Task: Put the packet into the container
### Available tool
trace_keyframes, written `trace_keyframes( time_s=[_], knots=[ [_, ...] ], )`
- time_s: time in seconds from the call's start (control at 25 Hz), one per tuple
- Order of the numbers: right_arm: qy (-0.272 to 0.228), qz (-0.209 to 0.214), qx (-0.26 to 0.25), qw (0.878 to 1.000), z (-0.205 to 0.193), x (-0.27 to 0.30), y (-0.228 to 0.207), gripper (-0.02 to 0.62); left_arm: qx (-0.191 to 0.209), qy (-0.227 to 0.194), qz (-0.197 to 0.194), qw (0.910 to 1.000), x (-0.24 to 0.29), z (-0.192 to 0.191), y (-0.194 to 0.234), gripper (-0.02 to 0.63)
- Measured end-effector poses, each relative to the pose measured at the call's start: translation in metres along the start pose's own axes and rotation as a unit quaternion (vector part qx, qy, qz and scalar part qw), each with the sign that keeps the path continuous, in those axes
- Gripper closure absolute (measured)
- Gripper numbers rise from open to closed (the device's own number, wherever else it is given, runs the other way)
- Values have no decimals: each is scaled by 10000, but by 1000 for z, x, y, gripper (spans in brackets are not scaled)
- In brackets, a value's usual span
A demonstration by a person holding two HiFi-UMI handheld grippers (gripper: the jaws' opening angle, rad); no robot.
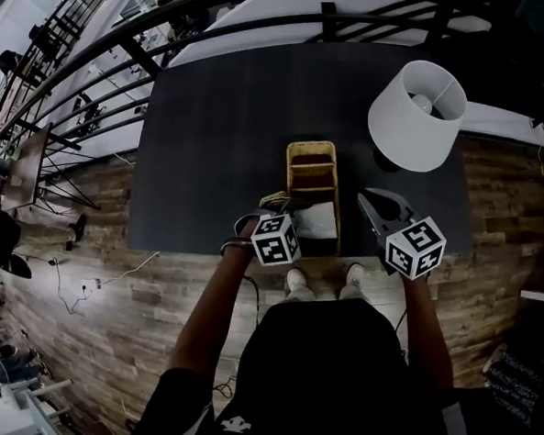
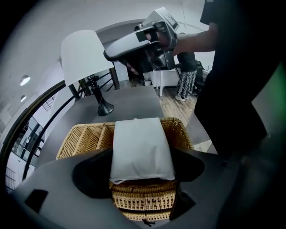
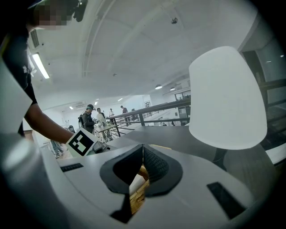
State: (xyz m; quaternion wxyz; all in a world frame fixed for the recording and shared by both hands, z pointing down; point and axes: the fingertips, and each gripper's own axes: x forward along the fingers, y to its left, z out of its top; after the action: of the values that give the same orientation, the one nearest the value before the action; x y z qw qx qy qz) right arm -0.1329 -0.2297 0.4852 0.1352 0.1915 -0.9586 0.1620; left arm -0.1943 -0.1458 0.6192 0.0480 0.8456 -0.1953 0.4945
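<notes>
Left tool (image 2: 142, 154) pinched the soft white rectangular packet (image 2: 140, 143) across its width, over the near compartment of the woven wicker container (image 2: 85, 134) on the dark worktop (image 1: 222, 135). Right tool (image 3: 142, 165) hung to the right, jaws pressed together and empty. The packet was best lowered level, clear of the rim, before release.

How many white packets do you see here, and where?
1. The white packet is gripped by the left gripper, above the wicker basket; more could lie hidden inside.
</notes>
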Motion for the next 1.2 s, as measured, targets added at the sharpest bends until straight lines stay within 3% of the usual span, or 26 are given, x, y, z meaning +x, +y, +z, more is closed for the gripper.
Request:
trace_keyframes(
  time_s=[0.36,0.68,0.84,0.96,1.2],
  knots=[
    [1,-111,71,9999,-3,-12,-9,589,-105,63,-32,9999,11,-6,1,212],
    [-13,-33,123,9999,-5,-11,-6,589,-580,-164,-217,9979,10,-4,-2,209],
    [-36,0,152,9999,-4,-11,-5,589,-944,-427,-192,9944,8,2,1,158],
    [-54,6,183,9998,-4,-11,-6,589,-1028,-573,-130,9930,10,4,-1,60],
    [-65,3,203,9998,-5,-13,-6,589,-1252,-604,-130,9902,8,4,1,58]
  ],
)
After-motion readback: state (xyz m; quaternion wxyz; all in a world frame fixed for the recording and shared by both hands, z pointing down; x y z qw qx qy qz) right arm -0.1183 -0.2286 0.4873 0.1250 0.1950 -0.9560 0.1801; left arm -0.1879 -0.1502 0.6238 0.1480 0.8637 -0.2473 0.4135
